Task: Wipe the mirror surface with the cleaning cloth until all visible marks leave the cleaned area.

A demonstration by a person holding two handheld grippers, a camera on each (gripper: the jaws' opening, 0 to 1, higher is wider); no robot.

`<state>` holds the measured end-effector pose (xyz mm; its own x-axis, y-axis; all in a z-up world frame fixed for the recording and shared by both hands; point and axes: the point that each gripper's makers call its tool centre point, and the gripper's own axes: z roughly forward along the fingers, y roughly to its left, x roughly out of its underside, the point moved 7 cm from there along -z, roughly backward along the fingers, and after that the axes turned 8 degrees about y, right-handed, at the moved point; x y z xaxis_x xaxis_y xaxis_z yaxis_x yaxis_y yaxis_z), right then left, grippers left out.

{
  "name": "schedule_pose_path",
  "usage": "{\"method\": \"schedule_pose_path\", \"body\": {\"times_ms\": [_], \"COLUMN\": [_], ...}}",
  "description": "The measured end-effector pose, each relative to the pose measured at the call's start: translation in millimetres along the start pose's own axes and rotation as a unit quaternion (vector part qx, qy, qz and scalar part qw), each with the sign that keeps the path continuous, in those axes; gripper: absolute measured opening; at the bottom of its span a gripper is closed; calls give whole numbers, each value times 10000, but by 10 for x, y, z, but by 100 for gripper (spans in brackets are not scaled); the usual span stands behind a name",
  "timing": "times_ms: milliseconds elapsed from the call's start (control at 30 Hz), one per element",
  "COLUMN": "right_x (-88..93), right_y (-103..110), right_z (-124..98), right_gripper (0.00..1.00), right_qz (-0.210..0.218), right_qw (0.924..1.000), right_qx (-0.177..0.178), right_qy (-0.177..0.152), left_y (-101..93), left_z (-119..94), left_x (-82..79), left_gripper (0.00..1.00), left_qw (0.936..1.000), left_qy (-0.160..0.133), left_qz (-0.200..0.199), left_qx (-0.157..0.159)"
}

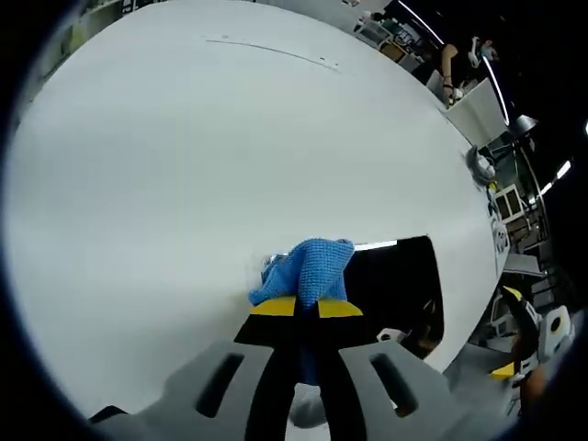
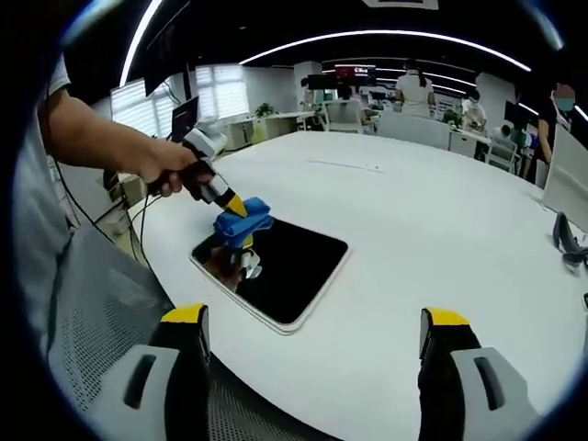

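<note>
Mirror (image 2: 280, 266) lay flat on the white table (image 2: 413, 230), near the table edge closest to the person. Left gripper (image 2: 237, 213) pinched the blue cleaning cloth (image 2: 243, 223) between its yellow-tipped jaws; the cloth sat down on the mirror's corner nearest the person's hand (image 2: 165, 175). In the left gripper view the cloth (image 1: 308, 266) bunched out past the jaws, at the mirror's (image 1: 395, 285) edge where glass met table.

Risks, as judged: the cloth was gathered in a small wad, so the hard jaw tips could touch glass if pressed steeply, scratching or smearing. A stroke begun from that corner could push the mirror toward the table edge, since nothing held it down. The far part of the glass could go unwiped. Whether marks remained, could not tell; the surface read as dark reflection.

Pose: left forearm reached in from beside the mirror, wrist angled down, gripper slanting onto the glass. Right gripper (image 2: 312, 344) hung well back from the mirror, over the table edge, jaws spread wide, holding nothing.
</note>
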<state>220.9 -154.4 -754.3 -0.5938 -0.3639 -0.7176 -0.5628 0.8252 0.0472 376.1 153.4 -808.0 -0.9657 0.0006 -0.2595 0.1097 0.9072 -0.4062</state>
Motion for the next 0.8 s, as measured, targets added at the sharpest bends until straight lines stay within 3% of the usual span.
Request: {"method": "schedule_pose_path", "body": {"times_ms": [433,800], "right_x": [-18,-30], "right_y": [-21,-23], "right_z": [-8,-2], "right_gripper": [98,98], "right_qz": [-26,-26], "right_qw": [10000,9999], "right_qx": [29,40], "right_qy": [-71,-96], "left_y": [1,10], "left_z": [61,67], "left_x": [-235,-253], "left_gripper": [2,2], "left_qw": [9999,9997], "left_qy": [-48,-166], "left_qz": [103,149], "left_qx": [-71,-74]}}
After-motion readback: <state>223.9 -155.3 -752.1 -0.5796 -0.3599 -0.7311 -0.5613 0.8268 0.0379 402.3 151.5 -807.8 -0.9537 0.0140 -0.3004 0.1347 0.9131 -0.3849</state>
